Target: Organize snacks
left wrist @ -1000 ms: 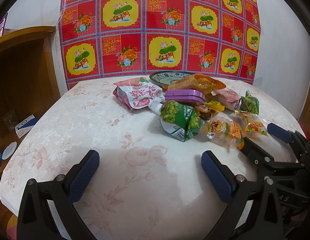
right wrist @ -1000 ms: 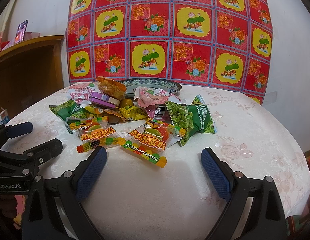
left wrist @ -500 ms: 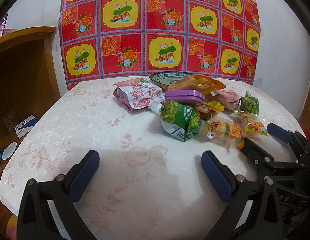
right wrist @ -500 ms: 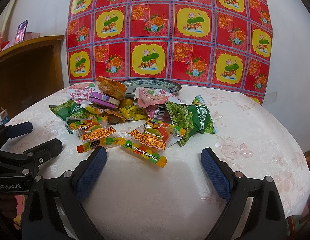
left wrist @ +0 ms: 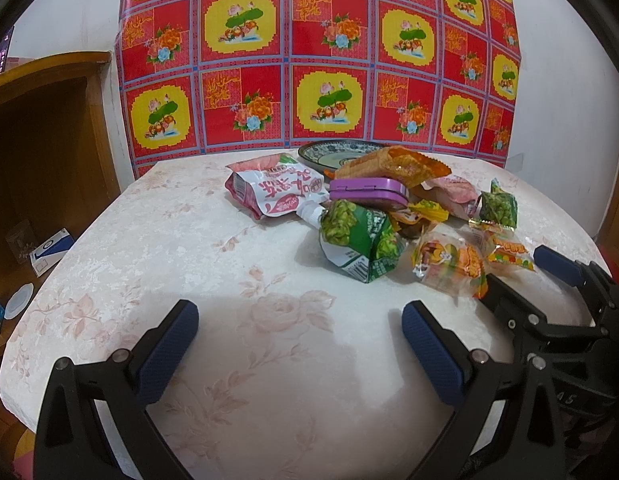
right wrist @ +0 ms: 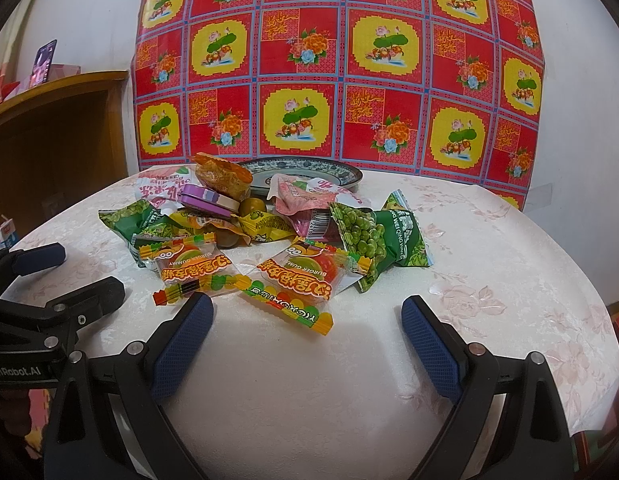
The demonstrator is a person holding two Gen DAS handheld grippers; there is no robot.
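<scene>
Green "QING WAN" pea packet (right wrist: 383, 240), "BURGER GUMMY" sweets (right wrist: 301, 276)

Both grippers are just hanging there wide open with nothing between the pads. Left gripper (left wrist: 299, 344) fills the bottom of its own view, blue pads spread far apart, black arms running down to the lower corners. Right gripper (right wrist: 307, 338) looks the same in its view. Each also shows up in the other's shot: right one at the lower right edge, left one at the lower left edge.
</scene>
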